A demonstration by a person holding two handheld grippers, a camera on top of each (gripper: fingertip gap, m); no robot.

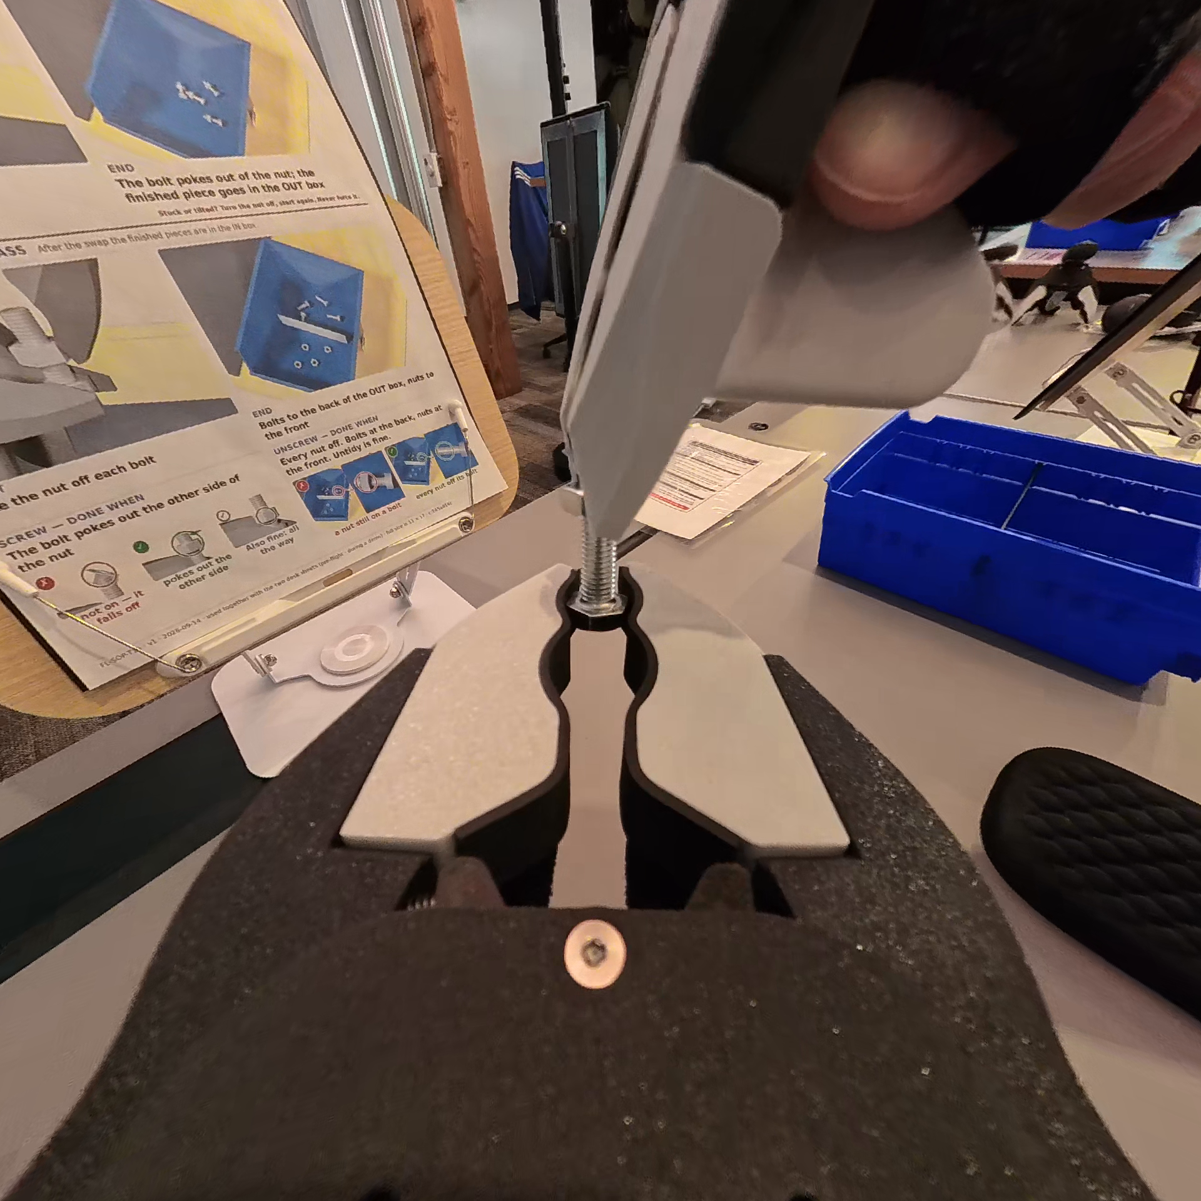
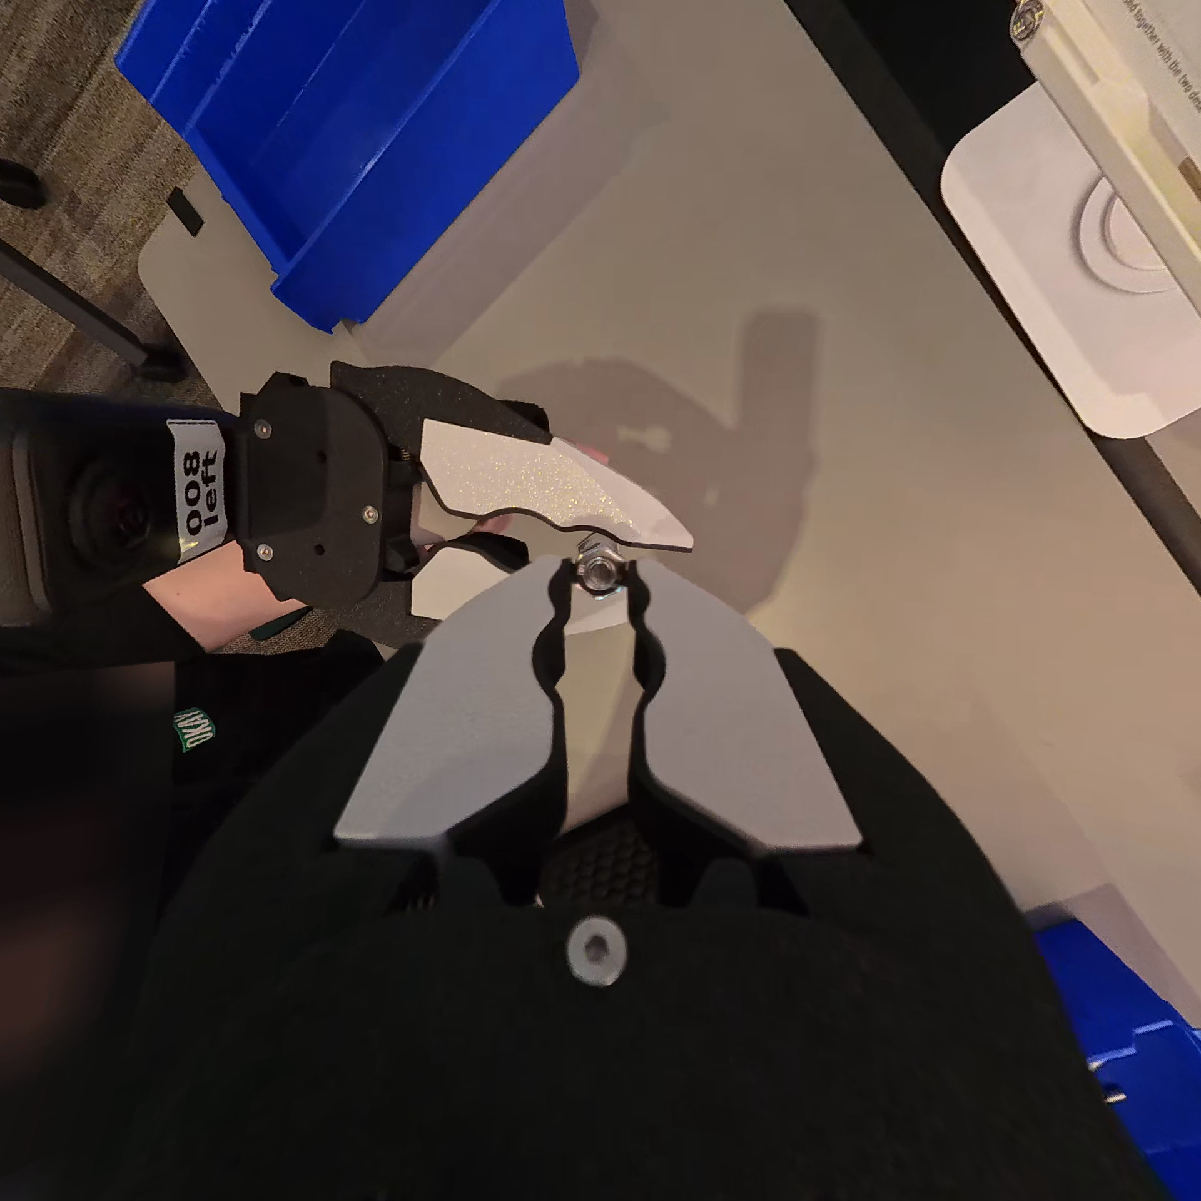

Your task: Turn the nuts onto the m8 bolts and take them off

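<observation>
Left tool (image 1: 596, 601) clamps the nut (image 1: 595, 607) above the table (image 1: 812, 624); right tool (image 2: 599, 572) pinches the bolt (image 1: 598, 567) from above (head hidden in left view). Thread engagement is hard to judge.

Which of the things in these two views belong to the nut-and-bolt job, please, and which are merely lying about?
In the job:
- left tool, shut on the nut
- right tool, shut on the bolt
- blue bin, divided inside
- instruction sheet on its stand

Lying about:
- small printed paper on the table
- black textured pad
</observation>
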